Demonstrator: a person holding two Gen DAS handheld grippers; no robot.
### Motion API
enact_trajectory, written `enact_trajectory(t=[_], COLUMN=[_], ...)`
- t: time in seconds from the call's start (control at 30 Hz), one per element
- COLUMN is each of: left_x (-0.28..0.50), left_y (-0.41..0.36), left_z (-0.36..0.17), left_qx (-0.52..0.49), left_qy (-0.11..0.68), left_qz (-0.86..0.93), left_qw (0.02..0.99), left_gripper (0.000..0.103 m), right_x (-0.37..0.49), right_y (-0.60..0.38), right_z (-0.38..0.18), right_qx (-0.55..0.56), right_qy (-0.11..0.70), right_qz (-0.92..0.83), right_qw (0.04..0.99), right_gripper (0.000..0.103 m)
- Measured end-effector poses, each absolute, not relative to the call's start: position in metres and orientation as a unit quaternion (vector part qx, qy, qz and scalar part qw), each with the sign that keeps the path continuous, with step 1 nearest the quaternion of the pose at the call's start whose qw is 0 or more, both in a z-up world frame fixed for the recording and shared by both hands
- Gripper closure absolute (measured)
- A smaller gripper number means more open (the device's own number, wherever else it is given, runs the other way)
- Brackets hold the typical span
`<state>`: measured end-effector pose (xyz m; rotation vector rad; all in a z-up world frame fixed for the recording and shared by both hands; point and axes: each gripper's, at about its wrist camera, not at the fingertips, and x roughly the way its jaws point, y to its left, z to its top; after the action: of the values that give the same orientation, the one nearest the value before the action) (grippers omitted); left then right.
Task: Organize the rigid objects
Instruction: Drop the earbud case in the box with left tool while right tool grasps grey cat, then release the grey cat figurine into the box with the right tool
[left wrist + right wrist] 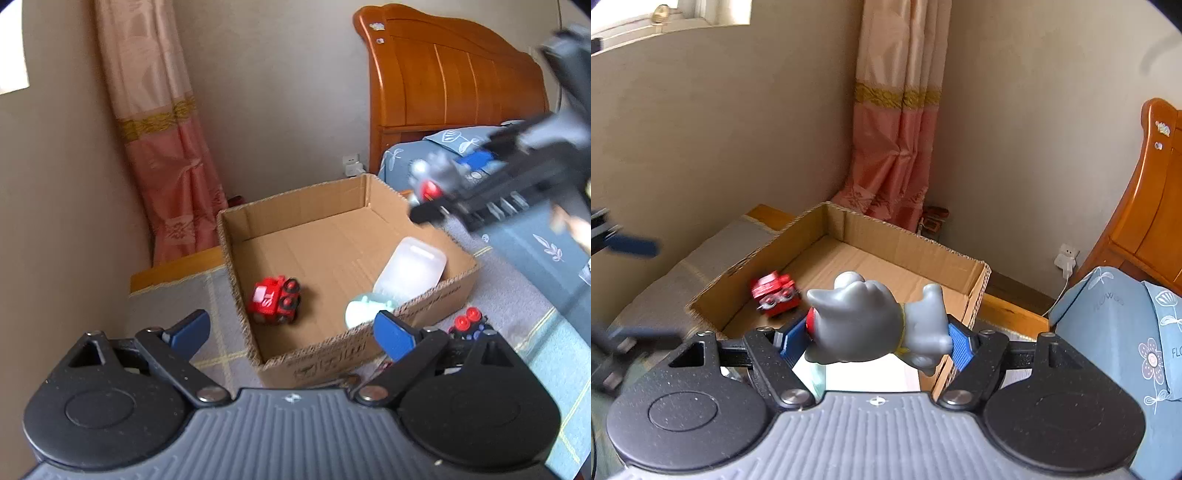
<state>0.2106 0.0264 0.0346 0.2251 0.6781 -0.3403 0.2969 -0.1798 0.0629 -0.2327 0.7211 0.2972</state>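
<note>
An open cardboard box [369, 350] sits on a grey bed cover. Inside it lie a red toy car [275, 301], a translucent white container [410, 269] and a pale green round item [364, 310]. My left gripper [291, 328] hangs open over the box's near corner with nothing between its blue pads. My right gripper [877, 332] is shut on a grey toy figure [864, 321], held above the box [908, 240] next to the red toy car [774, 293]. In the left wrist view that right gripper [443, 188] is a blur at the upper right with the grey toy figure [430, 173] in it.
A red-and-black toy [469, 326] lies outside the box by its right wall. A wooden headboard [443, 74] and blue flowered pillows [1115, 332] stand to the right. A pink curtain [162, 147] and a wall socket [1067, 258] are behind the box.
</note>
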Motion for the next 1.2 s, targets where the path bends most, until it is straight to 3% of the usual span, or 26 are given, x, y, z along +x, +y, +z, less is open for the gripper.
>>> enact_trajectory(t=[0.2, 0.3, 0.37, 0.9, 1.2], left_x=[0.201, 0.197, 0.194, 0.163, 0.142], left_y=[0.045, 0.049, 0.052, 0.045, 0.046], left_z=[0.032, 0.031, 0.031, 0.032, 0.021], left_qx=[0.092, 0.098, 0.095, 0.097, 0.069], left_qy=[0.336, 0.332, 0.332, 0.322, 0.327], left_qz=[-0.151, -0.143, -0.142, -0.152, -0.162], left_qw=[0.925, 0.927, 0.928, 0.929, 0.929], left_gripper=[0.008, 0.008, 0.008, 0.003, 0.002], right_x=[0.347, 0.362, 0.363, 0.295, 0.23], right_y=[-0.174, -0.173, -0.174, -0.174, -0.181], right_z=[0.058, 0.055, 0.055, 0.066, 0.039], right_qx=[-0.112, -0.115, -0.117, -0.106, -0.068], right_qy=[0.369, 0.373, 0.372, 0.369, 0.371], right_qz=[0.116, 0.102, 0.095, 0.117, 0.111], right_qw=[0.915, 0.915, 0.916, 0.916, 0.92], right_gripper=[0.024, 0.004, 0.001, 0.0, 0.0])
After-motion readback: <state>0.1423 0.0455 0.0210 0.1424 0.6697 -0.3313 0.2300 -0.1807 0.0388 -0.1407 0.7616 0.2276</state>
